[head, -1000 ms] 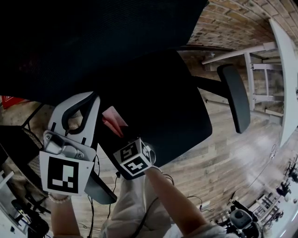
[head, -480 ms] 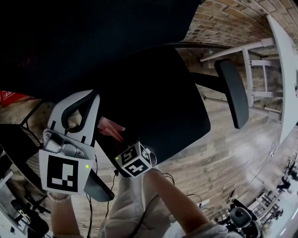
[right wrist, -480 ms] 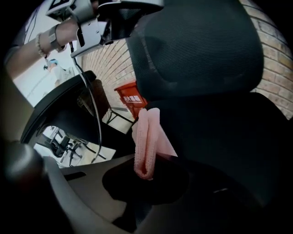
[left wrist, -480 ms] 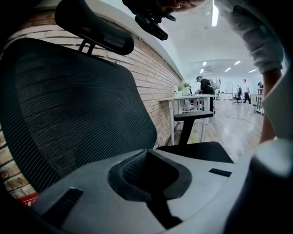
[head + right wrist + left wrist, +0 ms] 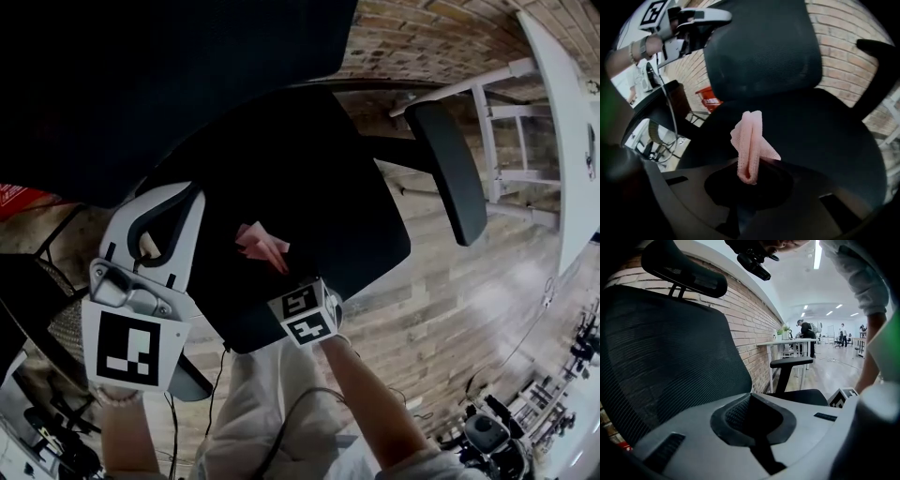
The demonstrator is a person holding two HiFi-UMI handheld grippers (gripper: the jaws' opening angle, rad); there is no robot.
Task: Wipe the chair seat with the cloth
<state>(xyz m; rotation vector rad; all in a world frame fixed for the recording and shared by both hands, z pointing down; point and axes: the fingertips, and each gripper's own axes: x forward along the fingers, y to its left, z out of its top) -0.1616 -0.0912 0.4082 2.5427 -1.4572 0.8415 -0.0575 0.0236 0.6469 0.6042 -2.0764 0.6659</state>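
Leave left gripper where it hangs: jaws together on nothing, off the side of the chair seat farthest from the desk, clear of the wipe path. Bring it in only to steady the backrest if the chair turns under pressure.

Gripping the cloth in right gripper: jaws clamped on one fold, pink bunch standing out past the tips. Sits over the front of the seat, on the half away from the desk's long edge. Can't confirm cloth-to-seat contact from any view.

For the wipe:
- tilt down so cloth meets the seat first, not the jaw tips
- press lightly; probably a thin pinch on the fold, likely to drag out on the fabric
- run straight overlapping passes toward the desk-side seat edge, stop short of the armrest
- then step back row by row toward the backrest
- go slow, regrip if the bunch starts pulling out

Assume most of the seat left to cover
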